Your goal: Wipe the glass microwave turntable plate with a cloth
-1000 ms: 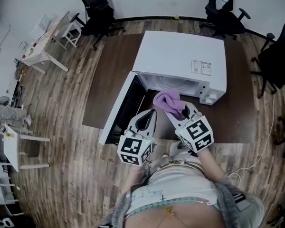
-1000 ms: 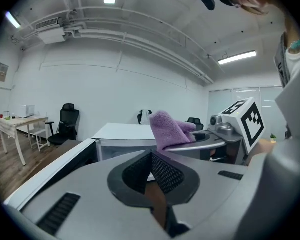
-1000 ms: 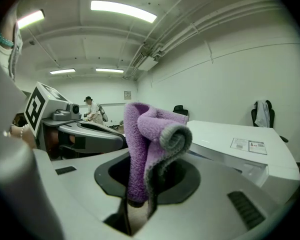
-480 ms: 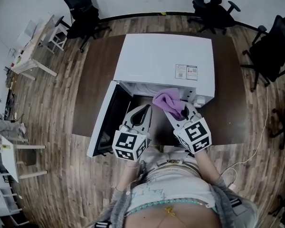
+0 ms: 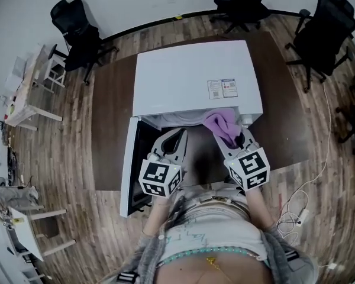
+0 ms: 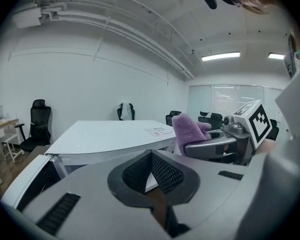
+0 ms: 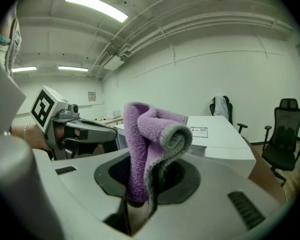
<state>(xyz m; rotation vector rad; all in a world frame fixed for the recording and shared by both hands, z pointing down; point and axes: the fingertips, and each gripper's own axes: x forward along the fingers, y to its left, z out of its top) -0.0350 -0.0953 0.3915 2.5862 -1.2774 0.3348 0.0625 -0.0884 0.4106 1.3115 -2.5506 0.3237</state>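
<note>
Turntable plate: not visible in any view. My read is that it sits inside the microwave (image 5: 195, 78) cavity, hidden under the white top in the head view.

- Microwave is at centre frame on the brown desk (image 5: 109, 117). Its door (image 5: 126, 170) is swung open toward the lower left of the frame, and the cavity mouth is the dark band just below the top's near edge.
- Right gripper (image 5: 232, 139): jaws pinched on the purple cloth (image 5: 220, 124), which bunches upward out of the tips. The cloth's top sits right at the cavity mouth, on its right side.
- Left gripper (image 5: 177, 136): jaws pressed together with nothing between them. Its tips are at the left part of the mouth, just right of the door.
- Both grippers point up-frame, nearly parallel and side by side, with a gap between them.

Key relation: the plate should lie straight ahead of both tips, up-frame and in under the top. The right gripper is the one with the cloth and looks to have an open path in. The left gripper is the nearer one to the door, so it's the likelier one to snag there.

Wiping is not yet started, and no cloth contact with glass is shown.
</note>
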